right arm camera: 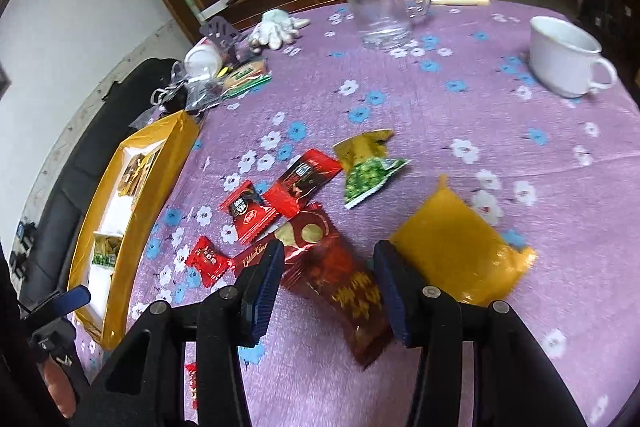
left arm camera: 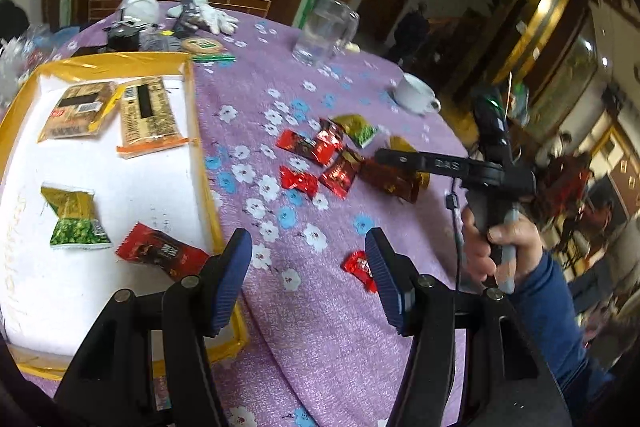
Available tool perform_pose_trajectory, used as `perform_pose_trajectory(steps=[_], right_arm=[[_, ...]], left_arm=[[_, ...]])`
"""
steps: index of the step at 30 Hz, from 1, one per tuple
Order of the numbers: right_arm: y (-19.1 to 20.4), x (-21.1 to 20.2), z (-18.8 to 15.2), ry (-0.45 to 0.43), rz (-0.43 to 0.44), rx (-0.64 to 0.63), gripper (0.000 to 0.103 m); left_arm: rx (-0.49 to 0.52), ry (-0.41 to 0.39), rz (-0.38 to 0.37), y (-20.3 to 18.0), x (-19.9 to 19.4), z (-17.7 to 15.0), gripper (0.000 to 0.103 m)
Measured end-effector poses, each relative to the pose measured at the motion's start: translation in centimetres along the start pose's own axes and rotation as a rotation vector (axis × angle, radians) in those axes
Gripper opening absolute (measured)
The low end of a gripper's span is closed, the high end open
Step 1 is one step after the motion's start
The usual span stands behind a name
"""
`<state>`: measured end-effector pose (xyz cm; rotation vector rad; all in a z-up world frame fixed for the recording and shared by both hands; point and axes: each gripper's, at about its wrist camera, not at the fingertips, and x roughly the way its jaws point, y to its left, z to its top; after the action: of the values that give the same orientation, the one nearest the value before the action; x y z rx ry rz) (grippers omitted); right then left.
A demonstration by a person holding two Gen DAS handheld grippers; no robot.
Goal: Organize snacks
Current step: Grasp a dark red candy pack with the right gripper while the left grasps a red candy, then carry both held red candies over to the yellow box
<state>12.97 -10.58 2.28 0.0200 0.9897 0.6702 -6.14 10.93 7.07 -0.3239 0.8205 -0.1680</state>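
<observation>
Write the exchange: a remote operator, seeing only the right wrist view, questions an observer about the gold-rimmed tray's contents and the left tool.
Operator: How many snacks lie in the gold-rimmed white tray?
Observer: Four: two tan biscuit packets, a green-and-gold pea packet and a red foil-wrapped sweet.
Operator: Is the left tool holding anything?
Observer: No. It is open and empty, over the purple flowered tablecloth just right of the tray.

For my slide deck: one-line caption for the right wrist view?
Open right claw poised over a dark red snack packet among loose snacks on the floral tablecloth.
</observation>
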Motion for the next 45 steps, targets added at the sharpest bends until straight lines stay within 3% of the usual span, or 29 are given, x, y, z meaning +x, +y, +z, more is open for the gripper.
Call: perform_pose_trajectory(steps=[3, 7, 10, 14, 19, 22, 29, 39, 45], right_arm=[[0.4, 0.7, -0.6, 0.035, -0.054, -0.052, 0.049], [1.7, -0.1, -2.1, 0.053, -0.038, -0.116, 0.048], [2.5, 0.4, -2.6, 0.071, -0.118, -0.156, 0.035], [2.3, -0.9, -2.3, 0.017, -0.119, -0.138, 0.035], [2.2, -2.7, -2.1, -0.047, -0.075, -0.116, 0.035], [2.6, -2.8, -2.1, -0.056, -0.078, -0.119, 0.035], [2.9, -3.5, -2.1, -0.080, -0.059, -0.118, 0.035], [3.4, -3.4, -2.2, -0.079, -0.050, -0.135, 0.035], [3.7, -3.5, -2.4, -0.091, -0.039, -0.143, 0.035]], left_arm=[[0.013, 0.025, -0.013, -0.7, 0.6, -0.2, 0.058], [0.015, 0.056, -0.016, -1.5, 1.5, -0.2, 0.057], [0.020, 0.081, -0.024, -2.4, 2.1, -0.4, 0.057], [0.067, 0.137, -0.050, -4.6, 3.8, -1.4, 0.059], [0.139, 0.224, -0.025, -6.6, 7.0, -2.9, 0.059], [0.154, 0.223, 0.006, -6.8, 8.1, -3.2, 0.053], [0.215, 0.171, 0.091, -7.1, 9.6, -3.0, 0.020], [0.273, 0.177, 0.109, -7.6, 9.1, -3.6, 0.019], [0.220, 0.146, 0.068, -6.9, 8.5, -3.2, 0.018]])
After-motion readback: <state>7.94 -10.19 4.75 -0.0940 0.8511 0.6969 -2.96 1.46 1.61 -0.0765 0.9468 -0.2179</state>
